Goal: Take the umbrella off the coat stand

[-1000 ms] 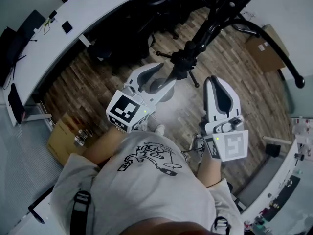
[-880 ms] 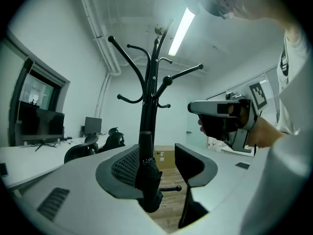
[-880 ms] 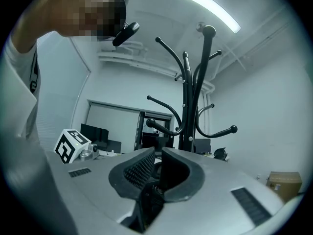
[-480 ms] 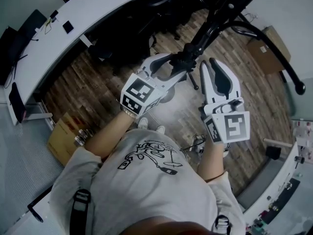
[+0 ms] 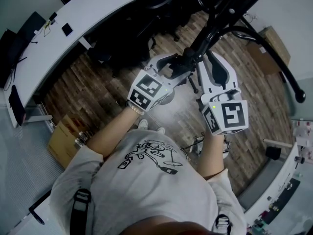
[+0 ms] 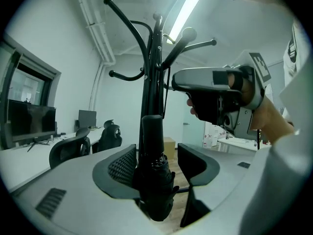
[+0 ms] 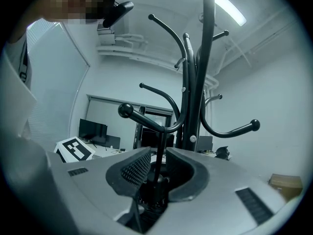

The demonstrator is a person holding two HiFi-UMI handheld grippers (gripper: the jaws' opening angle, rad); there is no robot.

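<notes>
2 marker cubes [image 5: 148, 90] [image 5: 230, 116]; umbrella [image 6: 155, 182] betw L gripper [image 6: 157, 153] jaws, just opening.

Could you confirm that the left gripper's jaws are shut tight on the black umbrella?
Not quite: the left gripper has its jaws open, not shut. They have just been opening, and the black umbrella stands between them, as the left gripper view shows.
</notes>
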